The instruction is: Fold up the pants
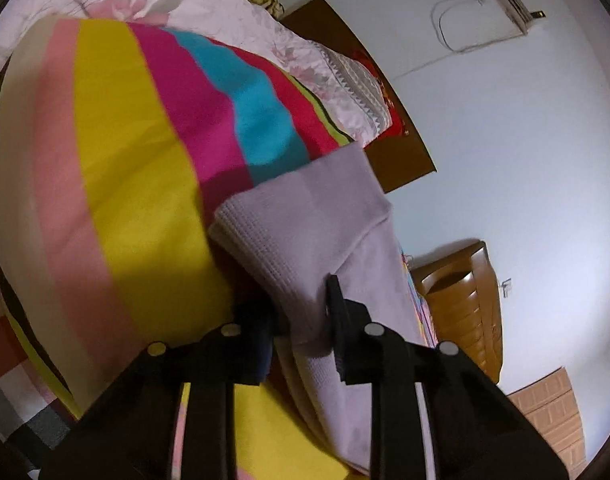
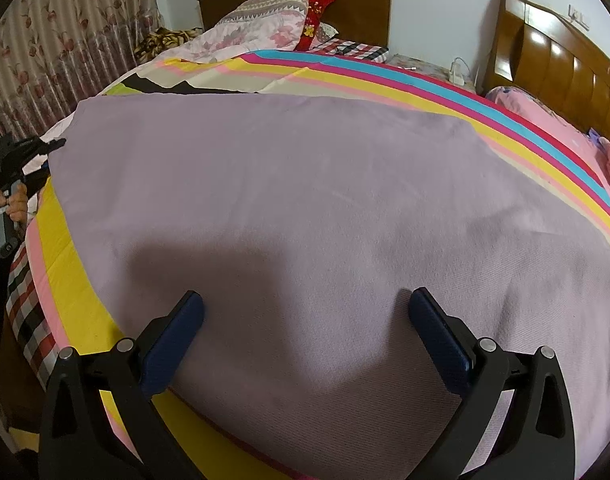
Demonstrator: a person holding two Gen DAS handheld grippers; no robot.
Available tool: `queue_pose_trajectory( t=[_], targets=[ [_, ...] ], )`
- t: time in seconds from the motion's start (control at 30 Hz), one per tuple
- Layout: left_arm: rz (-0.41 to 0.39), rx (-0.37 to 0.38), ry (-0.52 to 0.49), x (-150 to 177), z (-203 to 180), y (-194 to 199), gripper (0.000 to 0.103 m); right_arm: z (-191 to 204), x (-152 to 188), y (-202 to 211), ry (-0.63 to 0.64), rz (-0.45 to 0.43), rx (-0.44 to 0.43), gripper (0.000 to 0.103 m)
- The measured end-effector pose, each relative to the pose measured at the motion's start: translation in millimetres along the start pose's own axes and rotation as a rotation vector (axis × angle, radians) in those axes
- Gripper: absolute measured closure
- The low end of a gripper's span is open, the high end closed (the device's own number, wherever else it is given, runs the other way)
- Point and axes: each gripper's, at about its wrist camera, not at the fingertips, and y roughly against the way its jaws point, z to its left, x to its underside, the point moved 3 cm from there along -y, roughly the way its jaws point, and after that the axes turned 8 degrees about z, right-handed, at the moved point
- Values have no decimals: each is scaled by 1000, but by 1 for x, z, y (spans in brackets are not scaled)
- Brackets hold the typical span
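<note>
Lilac knit pants [image 2: 305, 216] lie spread flat on the striped bedspread [image 2: 525, 120]. My right gripper [image 2: 305, 308] hovers open just above the near part of the fabric, its blue-padded fingers [image 2: 177, 332] wide apart and holding nothing. My left gripper [image 1: 301, 312] is shut on the ribbed edge of the pants [image 1: 305, 216], with the fabric bunched and lifted between its jaws. In the right wrist view the left gripper [image 2: 55, 145] shows at the far left edge of the pants, held by a hand.
The striped bedspread [image 1: 125, 160] covers the bed. A floral quilt [image 2: 241, 36] and a red pillow [image 2: 317, 0] lie by the headboard [image 2: 361, 4]. A second wooden headboard [image 2: 553, 52] and pink bedding [image 2: 545, 120] are at right. Curtains [image 2: 57, 40] hang at left.
</note>
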Motion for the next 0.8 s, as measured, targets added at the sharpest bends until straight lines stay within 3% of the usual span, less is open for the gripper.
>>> queue_pose_trajectory(
  t=[0.13, 0.17, 0.27, 0.37, 0.5, 0.53, 0.6, 0.63, 0.7, 0.73, 0.8],
  targets=[
    [-39, -29, 16, 3, -7, -2, 75, -1, 0, 0, 6, -7, -8, 4],
    [-45, -59, -2, 4, -13, -1, 86, -1, 0, 0, 7, -8, -11, 4],
    [-152, -159, -122, 13, -60, 19, 88, -4, 0, 3, 5, 2, -26, 5],
    [-259, -239, -356, 37, -154, 37, 88, -17, 3, 24, -64, -63, -67, 5],
    [-254, -220, -769, 114, -293, 19, 88, -46, 8, 70, -141, -218, -85, 5],
    [-239, -211, -904, 149, -326, 9, 88, -56, 10, 83, -163, -254, -70, 5],
    [-190, -180, -1082, 205, -361, -11, 88, -73, 14, 104, -201, -301, -42, 5],
    [-127, -157, -1181, 243, -372, -26, 87, -81, 17, 112, -221, -318, -26, 5],
    [64, -130, -1345, 306, -374, -59, 79, -98, 26, 127, -263, -343, 9, 5],
    [202, -131, -1455, 347, -365, -82, 78, -105, 31, 131, -280, -347, 27, 5],
    [326, -201, -1596, 403, -338, -110, 51, -117, 40, 135, -303, -340, 60, 5]
  ],
)
